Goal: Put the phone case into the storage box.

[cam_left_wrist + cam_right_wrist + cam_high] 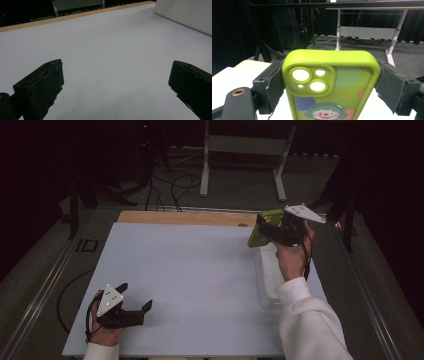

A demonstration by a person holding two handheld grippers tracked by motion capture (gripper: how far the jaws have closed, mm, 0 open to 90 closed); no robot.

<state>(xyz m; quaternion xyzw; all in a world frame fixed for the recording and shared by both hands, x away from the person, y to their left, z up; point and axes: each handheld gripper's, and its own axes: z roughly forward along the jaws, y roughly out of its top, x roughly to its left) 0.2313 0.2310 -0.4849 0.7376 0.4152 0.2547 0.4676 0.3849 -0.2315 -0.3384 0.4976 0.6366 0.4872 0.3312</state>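
While my right tongs (329,85) clamp the lime-green phone case (329,82) above the desk's (190,270) far right corner, its clown print is cut off; my left tongs (134,297) stand apart.

Left tool (136,297) low near the front edge, jaws wide apart; right tool (270,227) raised, jaws clamped.
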